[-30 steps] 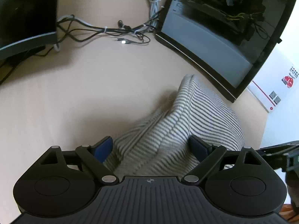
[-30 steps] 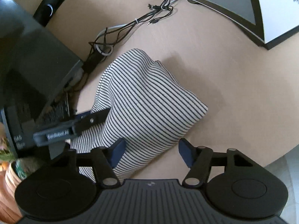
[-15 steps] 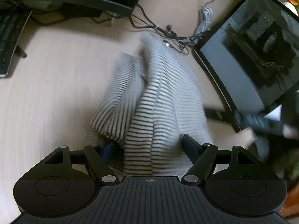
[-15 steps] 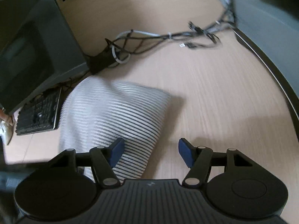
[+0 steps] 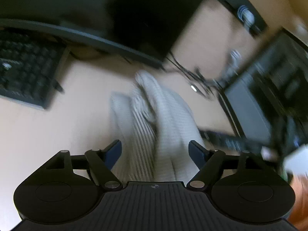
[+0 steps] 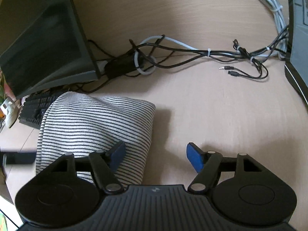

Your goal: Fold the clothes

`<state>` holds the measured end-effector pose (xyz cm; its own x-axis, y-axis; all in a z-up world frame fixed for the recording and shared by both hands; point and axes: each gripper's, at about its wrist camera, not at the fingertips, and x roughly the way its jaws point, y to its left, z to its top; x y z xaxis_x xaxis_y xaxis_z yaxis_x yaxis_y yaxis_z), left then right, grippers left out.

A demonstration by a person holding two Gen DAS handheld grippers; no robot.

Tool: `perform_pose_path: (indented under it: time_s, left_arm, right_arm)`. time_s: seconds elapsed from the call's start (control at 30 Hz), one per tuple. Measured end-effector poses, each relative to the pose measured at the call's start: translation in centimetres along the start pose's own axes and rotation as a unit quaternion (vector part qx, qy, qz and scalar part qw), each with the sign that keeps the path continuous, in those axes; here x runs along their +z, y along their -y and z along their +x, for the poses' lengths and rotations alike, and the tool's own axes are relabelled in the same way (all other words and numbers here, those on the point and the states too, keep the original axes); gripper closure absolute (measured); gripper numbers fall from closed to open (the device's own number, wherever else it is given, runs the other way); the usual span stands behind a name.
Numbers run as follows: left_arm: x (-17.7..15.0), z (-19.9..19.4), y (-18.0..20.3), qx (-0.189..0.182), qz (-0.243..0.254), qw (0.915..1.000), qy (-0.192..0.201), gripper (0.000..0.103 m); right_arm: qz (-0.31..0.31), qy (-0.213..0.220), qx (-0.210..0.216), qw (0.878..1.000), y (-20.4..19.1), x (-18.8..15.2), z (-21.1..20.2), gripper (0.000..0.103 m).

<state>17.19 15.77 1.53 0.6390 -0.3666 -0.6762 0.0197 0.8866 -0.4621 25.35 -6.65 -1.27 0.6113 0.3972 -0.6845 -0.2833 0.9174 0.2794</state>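
The right gripper (image 6: 156, 156) is standing with its jaws apart, having just been opening, over bare table (image 6: 221, 119); one pad is overlapping the folded striped garment (image 6: 96, 123), nothing between the jaws. The left gripper (image 5: 155, 152), jaws wide and just widening slightly, is straddling the blurred garment (image 5: 163, 119) without clamping it. Farther off, cables (image 6: 192, 53), a keyboard (image 5: 25, 73) and monitors (image 6: 42, 36) are lying.

Left gripper (image 5: 155, 152): matte black, ribbed central housing with small round white emblem, two round side discs, angled linkage arms with silver pivot screws, dark blue pads (image 5: 115, 151). Right gripper (image 6: 155, 154): same black build, ribbed housing, silver screws, brighter blue pads (image 6: 194, 156).
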Motion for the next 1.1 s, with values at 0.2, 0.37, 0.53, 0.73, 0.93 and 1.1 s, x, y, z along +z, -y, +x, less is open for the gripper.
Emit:
perform_pose_path:
  time_s: [0.2, 0.37, 0.53, 0.73, 0.93, 1.1]
  left_arm:
    - [1.6, 4.0, 0.7, 0.026, 0.036, 0.9988, -0.02, 0.032]
    - [1.3, 5.6, 0.3, 0.039, 0.051, 0.9975, -0.028, 0.026]
    - [0.2, 5.6, -0.5, 0.039, 0.039, 0.998, -0.032, 0.022]
    - [-0.4, 4.8, -1.2, 0.034, 0.026, 0.9987, -0.028, 0.022]
    - [-0.5, 4.8, -1.2, 0.033, 0.023, 0.9989, -0.026, 0.021]
    - [-0.6, 4.8, -1.2, 0.038, 0.024, 0.9986, -0.028, 0.019]
  right_arm:
    - [-0.02, 0.019, 0.005, 1.0, -0.8, -0.3, -2.2, 0.033]
    - [-0.032, 0.004, 0.049, 0.998, -1.9, -1.4, -3.5, 0.03]
    - [-0.044, -0.047, 0.044, 0.997, -2.7, -2.5, -0.3, 0.019]
    - [-0.044, -0.019, 0.069, 0.996, -2.5, -0.3, -1.8, 0.019]
    - [-0.037, 0.059, 0.078, 0.994, -3.2, 4.6, -3.6, 0.062]
    - [-0.08, -0.027, 0.09, 0.992, -6.6, 5.1, 2.7, 0.061]
